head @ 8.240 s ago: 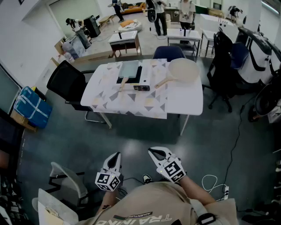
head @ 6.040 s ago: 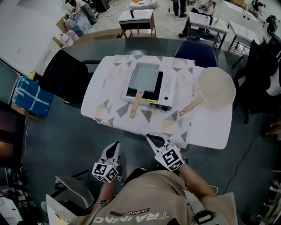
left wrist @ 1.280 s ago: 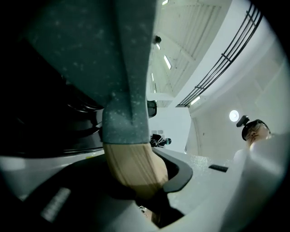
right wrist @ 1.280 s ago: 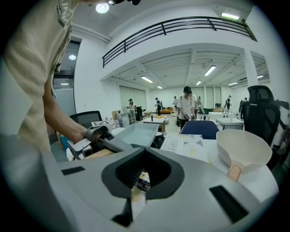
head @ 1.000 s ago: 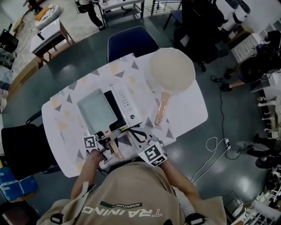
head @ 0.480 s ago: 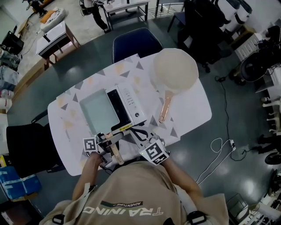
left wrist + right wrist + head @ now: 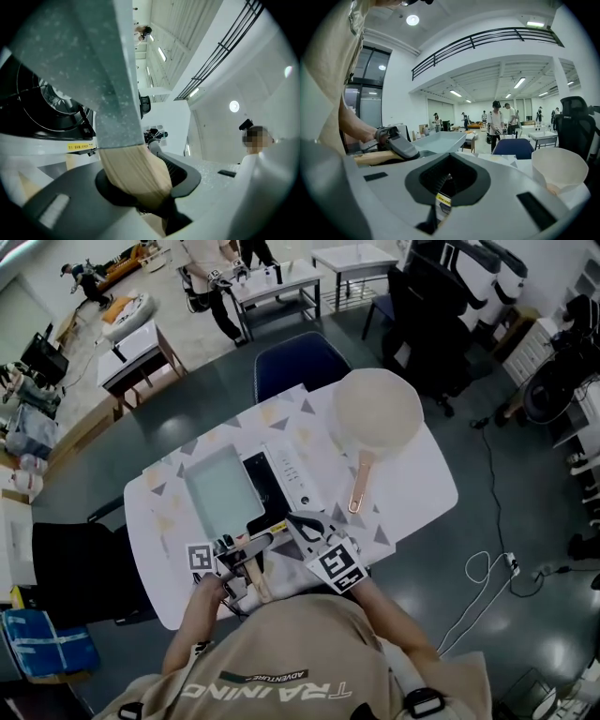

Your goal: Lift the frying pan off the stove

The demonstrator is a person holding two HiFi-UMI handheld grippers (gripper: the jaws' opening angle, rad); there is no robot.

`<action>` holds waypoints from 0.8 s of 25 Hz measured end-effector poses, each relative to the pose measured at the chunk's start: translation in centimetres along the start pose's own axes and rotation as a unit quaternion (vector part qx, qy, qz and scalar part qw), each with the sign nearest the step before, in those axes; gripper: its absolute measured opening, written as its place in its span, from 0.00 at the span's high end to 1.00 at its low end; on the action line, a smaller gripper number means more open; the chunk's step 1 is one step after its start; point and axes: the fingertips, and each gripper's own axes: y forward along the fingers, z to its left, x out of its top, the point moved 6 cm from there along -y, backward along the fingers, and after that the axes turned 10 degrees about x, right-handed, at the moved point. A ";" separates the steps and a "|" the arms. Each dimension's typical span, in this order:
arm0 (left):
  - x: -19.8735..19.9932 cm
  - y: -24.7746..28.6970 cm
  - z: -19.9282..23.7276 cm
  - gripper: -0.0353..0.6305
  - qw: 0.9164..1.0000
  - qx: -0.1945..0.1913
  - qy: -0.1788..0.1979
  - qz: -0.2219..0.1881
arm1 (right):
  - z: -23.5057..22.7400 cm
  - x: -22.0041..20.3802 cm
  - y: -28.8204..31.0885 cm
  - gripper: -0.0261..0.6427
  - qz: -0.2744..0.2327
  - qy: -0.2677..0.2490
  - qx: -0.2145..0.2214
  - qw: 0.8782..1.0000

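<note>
Though its jaws were just widening, my left gripper (image 7: 246, 546) clamps the frying pan handle (image 7: 258, 579); right gripper (image 7: 306, 521) parted, empty.

Head view looks steeply down; both gripper views closely face the frying pan (image 7: 220, 491).

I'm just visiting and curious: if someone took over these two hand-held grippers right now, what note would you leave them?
Left gripper: shut on the wooden handle of the frying pan; its jaws have just been opening slightly, handle between them.
Right gripper: open, empty, beside the handle.
Pan: above the stove, seemingly raised.
Done: handle gripped.
Left: carry the pan clear of the stove.
</note>
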 end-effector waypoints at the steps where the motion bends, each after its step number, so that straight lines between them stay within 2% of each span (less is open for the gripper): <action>1: 0.0 -0.1 -0.2 0.77 1.000 -0.001 0.003 0.000 | 0.1 0.3 0.0 0.97 -0.003 -0.003 -0.001 1.000; 20: 0.6 -0.7 -4.4 0.75 0.999 -0.024 0.026 0.025 | 1.9 3.7 -1.2 0.97 -0.024 -0.035 -0.005 0.999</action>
